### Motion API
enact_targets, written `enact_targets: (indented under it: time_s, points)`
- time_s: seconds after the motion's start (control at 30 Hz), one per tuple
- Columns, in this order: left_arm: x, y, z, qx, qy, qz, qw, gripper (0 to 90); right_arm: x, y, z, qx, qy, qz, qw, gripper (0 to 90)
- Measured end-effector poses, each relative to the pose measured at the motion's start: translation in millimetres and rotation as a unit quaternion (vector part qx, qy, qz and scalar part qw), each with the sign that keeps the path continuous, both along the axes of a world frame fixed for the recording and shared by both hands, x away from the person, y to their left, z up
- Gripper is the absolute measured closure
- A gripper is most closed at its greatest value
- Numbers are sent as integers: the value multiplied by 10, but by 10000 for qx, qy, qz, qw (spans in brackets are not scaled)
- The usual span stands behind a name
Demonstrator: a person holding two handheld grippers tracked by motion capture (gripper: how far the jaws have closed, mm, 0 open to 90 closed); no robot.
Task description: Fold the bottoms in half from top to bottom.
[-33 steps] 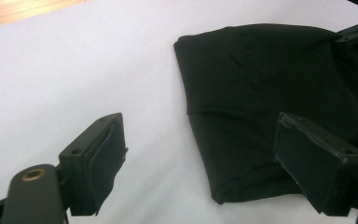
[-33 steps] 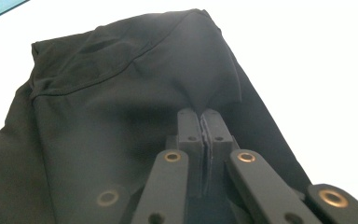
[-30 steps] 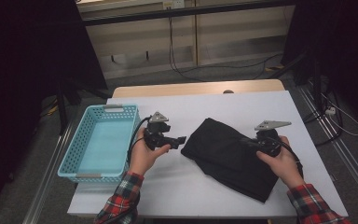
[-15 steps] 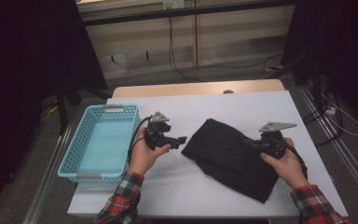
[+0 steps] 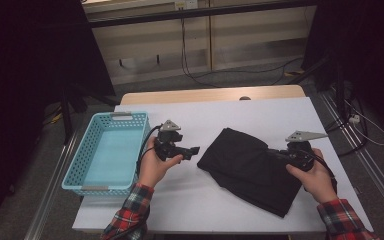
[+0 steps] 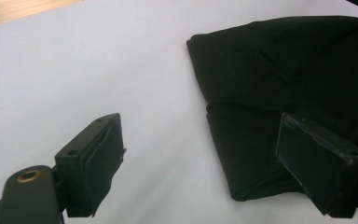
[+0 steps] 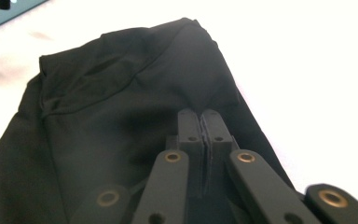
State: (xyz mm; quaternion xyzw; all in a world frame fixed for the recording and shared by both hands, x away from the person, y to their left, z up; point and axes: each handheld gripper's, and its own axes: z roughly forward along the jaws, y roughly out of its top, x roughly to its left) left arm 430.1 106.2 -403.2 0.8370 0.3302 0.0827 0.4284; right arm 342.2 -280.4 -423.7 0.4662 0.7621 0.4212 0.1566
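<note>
Little has shifted since the earlier frame: right gripper [image 5: 280, 154] stays clamped on the folded black garment [image 5: 250, 167] at frame centre-right on the bench [image 5: 205, 115]; left gripper [image 5: 194, 149] waits, jaws apart. Next likely: left grips the near edge.

**Black garment, folded up on the white table**

So it's a black garment [image 5: 252, 167], plain dark fabric, folded into a rough rectangle and lying flat on the white table [image 5: 230, 115], set at a diagonal. It sits right of the light blue basket [image 5: 87, 172], well apart from it, with bare tabletop between them. Surface is soft and a bit rumpled, with a seam line and a few shallow creases across the top layer. The edge farthest from the basket is pinched up into a small peak.
</note>
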Motion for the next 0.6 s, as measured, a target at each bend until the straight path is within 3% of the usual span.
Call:
enact_targets:
  time_s: [0.6]
  points:
    - [-6, -2, 13, 27, 10, -51, 10000, 147, -162, -141, 18, -17, -8, -72, 10000, 897]
